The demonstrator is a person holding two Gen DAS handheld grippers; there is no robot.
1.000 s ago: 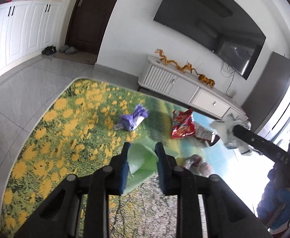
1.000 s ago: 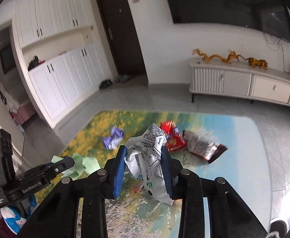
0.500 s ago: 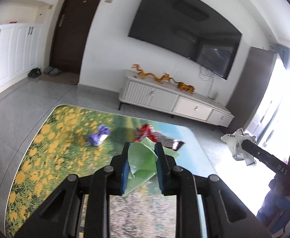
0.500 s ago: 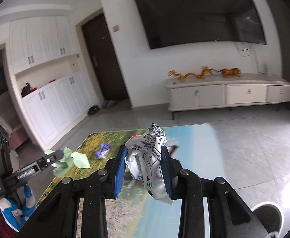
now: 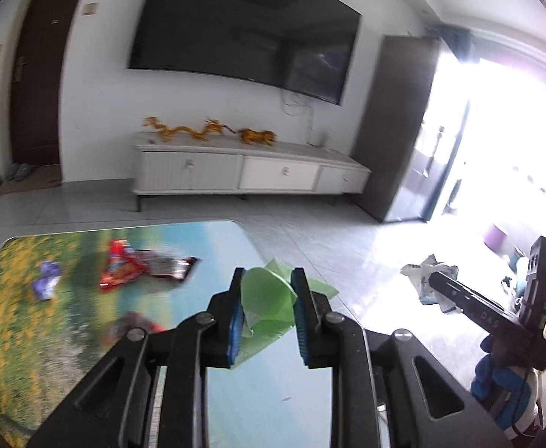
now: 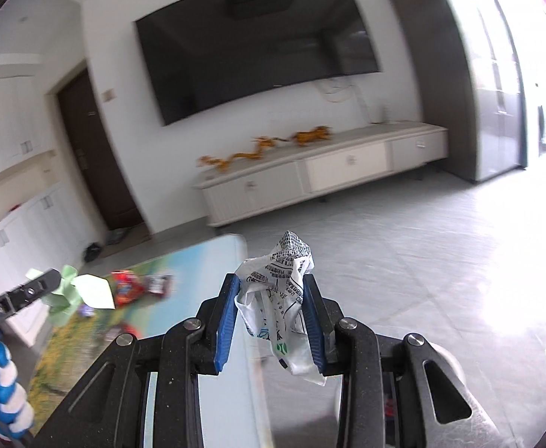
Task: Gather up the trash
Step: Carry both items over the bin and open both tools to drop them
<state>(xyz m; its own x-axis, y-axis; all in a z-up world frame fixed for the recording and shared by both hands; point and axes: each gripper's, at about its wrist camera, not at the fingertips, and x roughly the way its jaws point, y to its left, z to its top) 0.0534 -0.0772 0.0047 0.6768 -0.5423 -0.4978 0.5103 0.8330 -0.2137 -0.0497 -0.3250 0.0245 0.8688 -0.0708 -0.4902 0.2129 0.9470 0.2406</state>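
Observation:
My left gripper (image 5: 266, 280) is shut on a crumpled green paper (image 5: 267, 300) and held above the rug's right end. My right gripper (image 6: 271, 287) is shut on a crumpled white printed wrapper (image 6: 284, 295). In the left wrist view the right gripper (image 5: 431, 282) shows at the right with its white wrapper (image 5: 420, 274). The right wrist view has the left gripper (image 6: 50, 278) at the left with the green paper (image 6: 77, 291). On the rug lie a red snack bag (image 5: 121, 267), a dark foil wrapper (image 5: 168, 267), a purple wrapper (image 5: 45, 280) and a blurred red wrapper (image 5: 135, 323).
A flower-and-sky printed rug (image 5: 67, 336) covers grey floor tiles (image 6: 403, 261). A white TV cabinet (image 5: 250, 173) with golden dragon figures stands under a wall TV (image 5: 243, 33). A dark door (image 5: 36, 86) is at the left, a bright balcony opening (image 5: 497, 168) at the right.
Both grippers have swung to the right and risen a little, each keeping its piece of trash. The litter on the rug has slid to the left of both views and bare floor now fills the right.

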